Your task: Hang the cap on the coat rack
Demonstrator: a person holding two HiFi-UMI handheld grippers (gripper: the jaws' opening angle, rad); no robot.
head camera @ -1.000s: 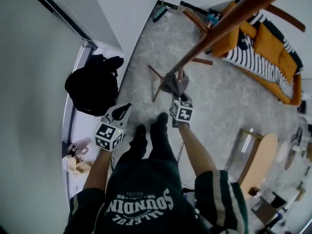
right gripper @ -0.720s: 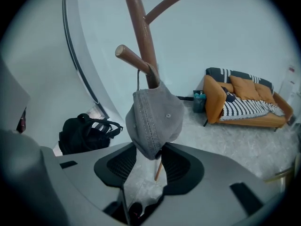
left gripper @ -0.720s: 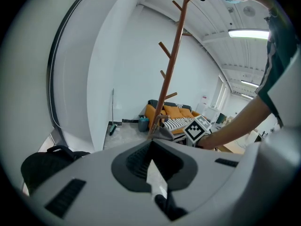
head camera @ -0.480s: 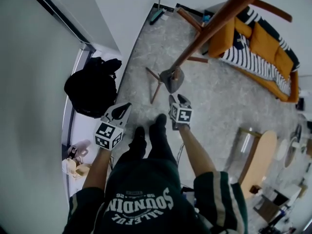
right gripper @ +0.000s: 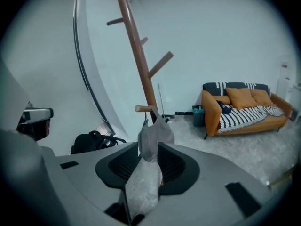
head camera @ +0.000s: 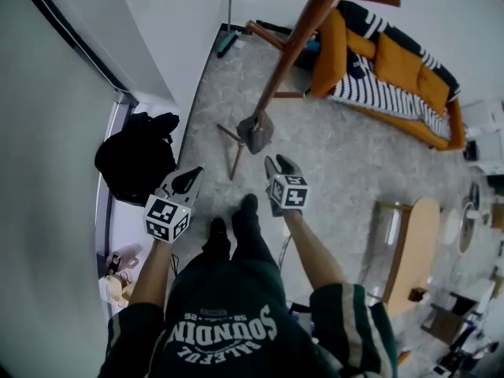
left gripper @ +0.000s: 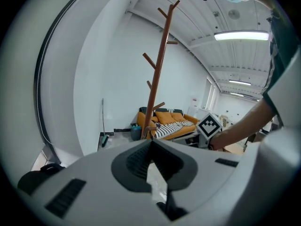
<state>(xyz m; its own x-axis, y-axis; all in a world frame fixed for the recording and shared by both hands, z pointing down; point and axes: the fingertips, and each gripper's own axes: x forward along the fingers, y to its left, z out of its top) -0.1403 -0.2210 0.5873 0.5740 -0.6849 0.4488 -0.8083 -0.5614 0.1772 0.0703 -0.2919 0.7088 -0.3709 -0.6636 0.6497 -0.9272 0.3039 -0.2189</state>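
The grey cap (head camera: 256,132) hangs by its strap from a low peg of the brown wooden coat rack (head camera: 303,34). In the right gripper view the cap (right gripper: 154,135) dangles under that peg (right gripper: 145,109), just ahead of the jaws. My right gripper (head camera: 279,164) is a little short of the cap; its jaws are closing from wide, the pads touch nothing and nothing is held between them. My left gripper (head camera: 186,181) hovers lower left, away from the rack, its tips together with nothing in them. From it the rack's pole (left gripper: 157,79) rises ahead.
A black backpack (head camera: 138,156) lies by the wall at the left. An orange sofa (head camera: 394,69) with striped cushions stands beyond the rack. A broom (head camera: 227,42) leans in the corner. A light wooden table (head camera: 417,250) is at the right. My feet are on the speckled floor below the grippers.
My right gripper was up against the cap at the peg; it has let go and drawn back. The cap now hangs alone. The left gripper has barely moved.
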